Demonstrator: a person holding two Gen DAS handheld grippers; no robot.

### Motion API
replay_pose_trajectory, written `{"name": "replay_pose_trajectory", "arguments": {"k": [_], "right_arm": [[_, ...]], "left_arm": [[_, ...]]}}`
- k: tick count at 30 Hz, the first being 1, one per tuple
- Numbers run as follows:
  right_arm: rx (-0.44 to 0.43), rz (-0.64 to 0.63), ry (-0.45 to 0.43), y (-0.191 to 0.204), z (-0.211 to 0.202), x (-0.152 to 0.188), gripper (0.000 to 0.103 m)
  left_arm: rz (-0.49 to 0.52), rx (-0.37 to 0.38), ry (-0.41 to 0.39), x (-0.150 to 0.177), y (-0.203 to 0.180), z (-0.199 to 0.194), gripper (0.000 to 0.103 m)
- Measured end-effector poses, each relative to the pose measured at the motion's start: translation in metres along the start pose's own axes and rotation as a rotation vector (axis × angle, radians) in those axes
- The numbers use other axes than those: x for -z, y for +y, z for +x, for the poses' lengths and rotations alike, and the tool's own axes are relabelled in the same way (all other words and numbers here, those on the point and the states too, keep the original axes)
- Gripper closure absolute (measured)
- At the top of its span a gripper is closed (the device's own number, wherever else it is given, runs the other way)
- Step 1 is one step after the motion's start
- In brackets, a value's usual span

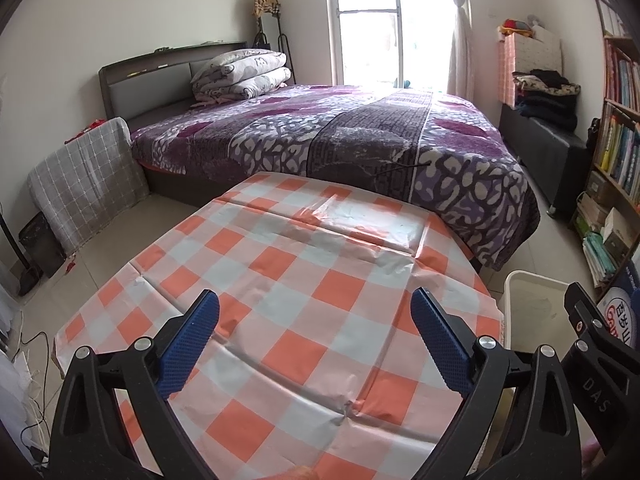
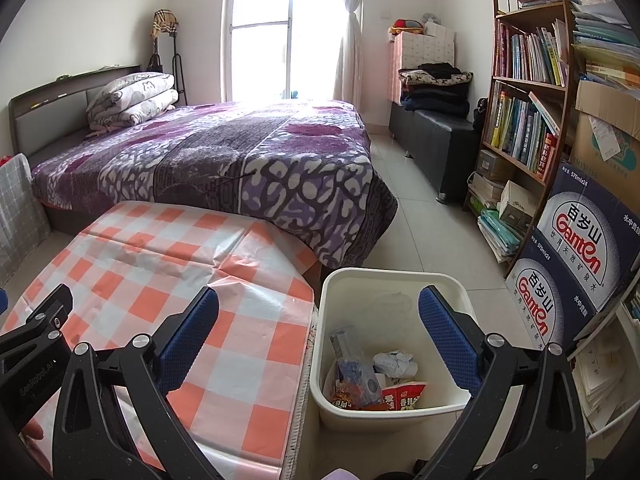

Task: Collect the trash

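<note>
A cream plastic trash bin (image 2: 400, 276) stands on the floor just right of the table. Inside it lie a crumpled white paper (image 2: 394, 362), a red snack wrapper (image 2: 402, 394) and a bluish plastic packet (image 2: 356, 368). My right gripper (image 2: 318, 300) hangs open above the bin's left rim and the table edge, nothing between its blue pads. My left gripper (image 1: 315, 300) is open over the orange-and-white checked tablecloth (image 1: 280, 288), which shows no loose items. The bin's rim (image 1: 520, 280) peeks in at the right of the left wrist view, beside the other gripper (image 1: 600, 344).
A bed with a purple patterned blanket (image 2: 224, 160) butts against the table's far side. A bookshelf (image 2: 528, 92) and stacked water cartons (image 2: 576, 256) line the right wall. Tiled floor (image 2: 424, 224) runs between bed and shelf. A black bench (image 2: 432, 128) holds folded clothes.
</note>
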State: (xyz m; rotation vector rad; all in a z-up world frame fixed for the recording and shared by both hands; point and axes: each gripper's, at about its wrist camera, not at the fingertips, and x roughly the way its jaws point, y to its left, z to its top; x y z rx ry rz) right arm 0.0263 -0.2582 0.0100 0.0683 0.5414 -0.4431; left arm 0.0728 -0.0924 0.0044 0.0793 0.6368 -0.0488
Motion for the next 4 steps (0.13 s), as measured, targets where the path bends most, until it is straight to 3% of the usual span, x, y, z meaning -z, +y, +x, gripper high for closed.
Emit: {"name": "replay_pose_trajectory", "arguments": {"k": [4], "right_arm": [[0.001,-0.001,-0.002,0.0001,-0.0005,-0.0005,0.007]], "left_arm": [[0.01,-0.005,-0.007,-0.0016,-0.0032,-0.0014,0.009]]}}
